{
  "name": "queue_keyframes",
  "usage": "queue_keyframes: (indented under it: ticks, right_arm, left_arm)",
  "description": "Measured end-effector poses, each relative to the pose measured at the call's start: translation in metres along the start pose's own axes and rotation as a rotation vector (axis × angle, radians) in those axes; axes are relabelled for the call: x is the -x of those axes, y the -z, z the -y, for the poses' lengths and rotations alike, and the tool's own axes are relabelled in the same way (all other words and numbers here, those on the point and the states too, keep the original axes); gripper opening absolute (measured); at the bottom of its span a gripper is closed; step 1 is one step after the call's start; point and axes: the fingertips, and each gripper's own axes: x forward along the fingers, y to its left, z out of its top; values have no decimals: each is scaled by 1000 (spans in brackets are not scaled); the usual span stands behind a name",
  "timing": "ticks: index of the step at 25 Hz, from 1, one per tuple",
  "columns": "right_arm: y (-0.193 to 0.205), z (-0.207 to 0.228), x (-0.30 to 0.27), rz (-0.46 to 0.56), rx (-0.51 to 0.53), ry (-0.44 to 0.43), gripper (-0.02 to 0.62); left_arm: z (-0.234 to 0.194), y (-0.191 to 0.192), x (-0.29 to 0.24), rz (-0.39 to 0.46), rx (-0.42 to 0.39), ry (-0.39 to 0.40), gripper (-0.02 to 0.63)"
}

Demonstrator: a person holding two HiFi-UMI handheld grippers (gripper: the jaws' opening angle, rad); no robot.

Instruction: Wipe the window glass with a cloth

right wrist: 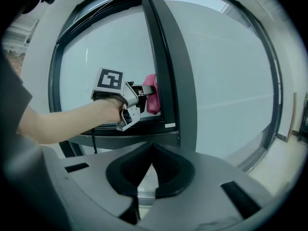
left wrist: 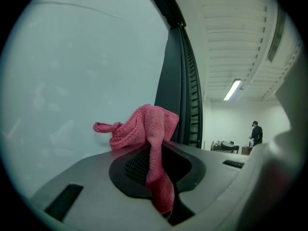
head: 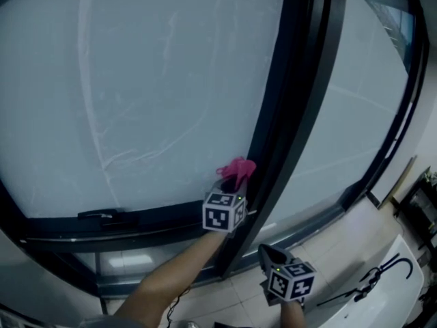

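Note:
The window glass (head: 136, 94) fills the upper left of the head view, smeared with faint streaks. A pink cloth (head: 237, 171) is bunched against its lower right corner, beside the dark upright frame (head: 287, 101). My left gripper (head: 231, 188) is shut on this cloth (left wrist: 144, 129), whose tail hangs down between the jaws of the left gripper (left wrist: 153, 154). The glass (left wrist: 72, 71) lies just left of the cloth. My right gripper (head: 268, 253) hangs lower and to the right, away from the glass. This right gripper (right wrist: 151, 150) is shut on nothing and looks at the left gripper (right wrist: 126, 102) and cloth (right wrist: 151, 100).
A black handle (head: 102, 215) lies on the lower frame rail at left. A second pane (head: 355, 115) stands right of the upright frame. A black hooked object (head: 382, 275) rests on a white surface at lower right. A person (left wrist: 255, 132) stands far off in the room.

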Motion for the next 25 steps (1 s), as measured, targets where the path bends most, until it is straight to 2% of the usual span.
queue_keyframes:
  ticks: [4, 9, 25]
  right_arm:
    - [-6, 3, -3, 3, 8, -5, -11]
    - [-9, -13, -13, -2, 18, -52, -11]
    - [-26, -94, -53, 1, 111, -256, -11]
  left_arm:
    - [-5, 12, 0, -36, 6, -51, 57]
    - [-17, 25, 17, -88, 4, -130, 57]
    - [-91, 17, 110, -125, -51, -356, 55]
